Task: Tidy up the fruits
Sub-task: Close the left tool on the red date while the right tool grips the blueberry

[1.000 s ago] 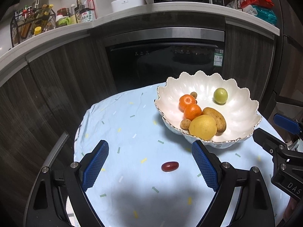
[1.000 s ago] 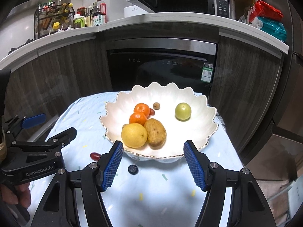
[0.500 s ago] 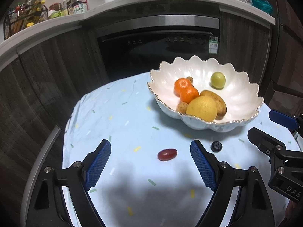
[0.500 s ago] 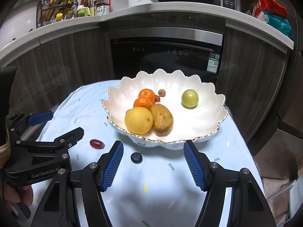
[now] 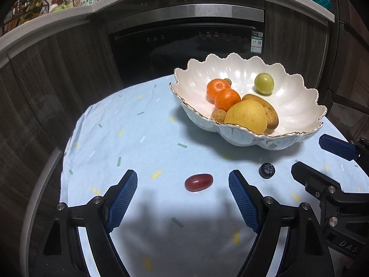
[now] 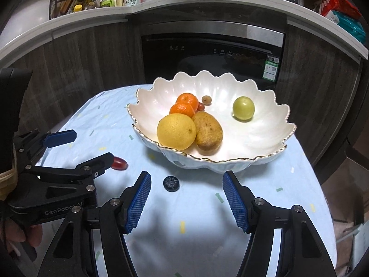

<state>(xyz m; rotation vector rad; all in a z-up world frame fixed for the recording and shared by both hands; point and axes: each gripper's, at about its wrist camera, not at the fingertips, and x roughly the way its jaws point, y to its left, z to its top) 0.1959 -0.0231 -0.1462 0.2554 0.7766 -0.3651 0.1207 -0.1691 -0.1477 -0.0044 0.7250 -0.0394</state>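
— Nearest the left camera, what do you see?

— The left gripper (image 5: 183,184): black jointed plastic arms with ribbed blue rubber pads. Its jaws have just been closing but stand apart, touching nothing. A smooth, oval red grape (image 5: 198,182) lies on the cloth between the two pads, clear of both.

— And the other tool?

— The right gripper (image 6: 186,184) has the same build, fingers apart and empty. A round, dark blueberry (image 6: 171,183) with a puckered crown sits between its pads, nearer the left one, touching neither. From this side the left tool's black body reads "GenRobot.AI" in pale letters; from the left camera the right tool's body shows "DAS", the rest cut off.

— What do they rest on?

— A pale blue tablecloth (image 5: 143,124), slightly creased, sprinkled with small green, yellow and white dashes, over a round table.

— Further back?

— A glossy white bowl (image 6: 258,143) with a scalloped, gold-edged rim like petals. In it: a dimpled yellow citrus (image 6: 176,131) touching a rough brown potato (image 6: 207,131), two orange tangerines (image 6: 184,106) behind them, a smooth green fruit (image 6: 243,108) alone on the right, and some small brown and reddish fruits.

— Beyond the table?

— Dark wood-grain cabinets, a black built-in appliance (image 6: 207,55) with a brushed-metal strip and a green-and-white sticker too small to read, then a curved pale counter (image 6: 161,2) with bottles; their labels are illegible.
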